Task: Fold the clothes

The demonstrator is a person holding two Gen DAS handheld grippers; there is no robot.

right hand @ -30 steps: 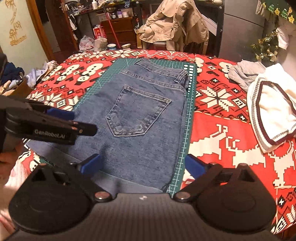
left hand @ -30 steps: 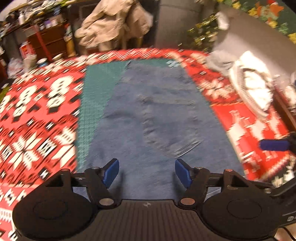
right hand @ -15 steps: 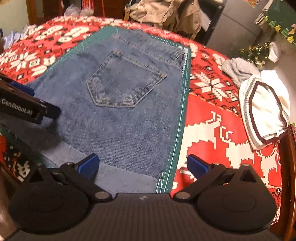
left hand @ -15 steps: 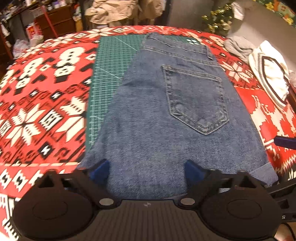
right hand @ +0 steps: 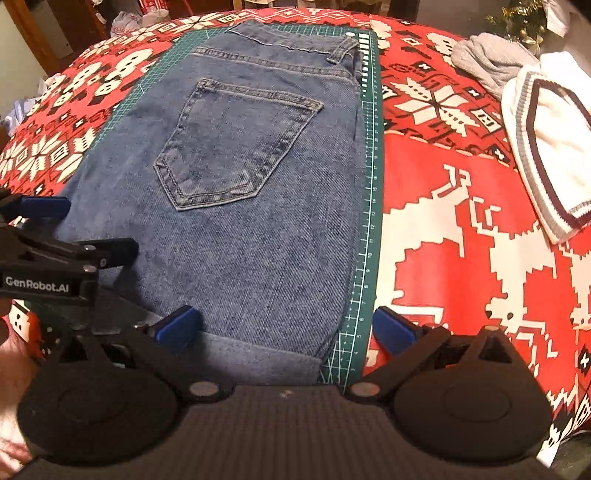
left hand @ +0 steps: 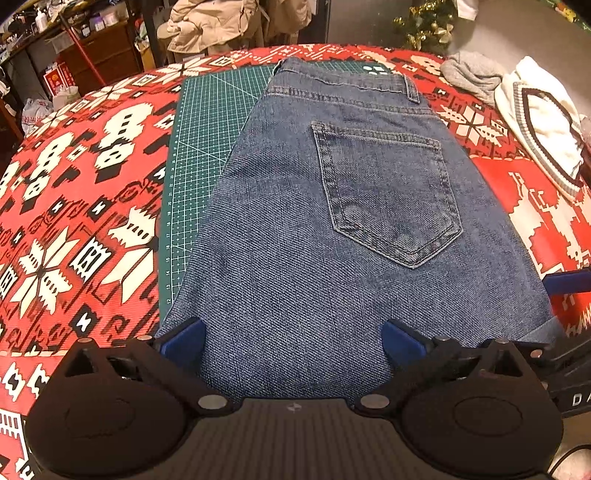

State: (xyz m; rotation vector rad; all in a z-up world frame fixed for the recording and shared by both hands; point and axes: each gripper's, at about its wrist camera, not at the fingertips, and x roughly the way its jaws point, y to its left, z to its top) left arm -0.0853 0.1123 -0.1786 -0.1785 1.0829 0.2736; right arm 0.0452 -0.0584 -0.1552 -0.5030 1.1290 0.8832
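Folded blue jeans (left hand: pixel 332 221) lie back pocket up on a green cutting mat (left hand: pixel 207 147), waistband at the far end. My left gripper (left hand: pixel 291 339) hovers over their near end; its jaws are opening and stand wide, the denim beneath them and not pinched. In the right wrist view the jeans (right hand: pixel 240 221) run along the mat's ruled right edge (right hand: pixel 371 184). My right gripper (right hand: pixel 285 328) is open above the near right corner with its turned-up cuff, one finger over denim and one over the tablecloth. At the left of that view sits the left gripper (right hand: pixel 55 236).
A red and white patterned cloth (left hand: pixel 74 184) covers the table. A white sweater with striped trim (right hand: pixel 546 147) and a grey garment (right hand: pixel 491 59) lie at the far right. Behind the table hang a beige coat (left hand: pixel 210 22) and a small decorated tree (left hand: pixel 424 22).
The left jaws have spread from partly closed to wide. Both grippers have sunk toward the near end of the jeans, and the right one has tipped further downward.
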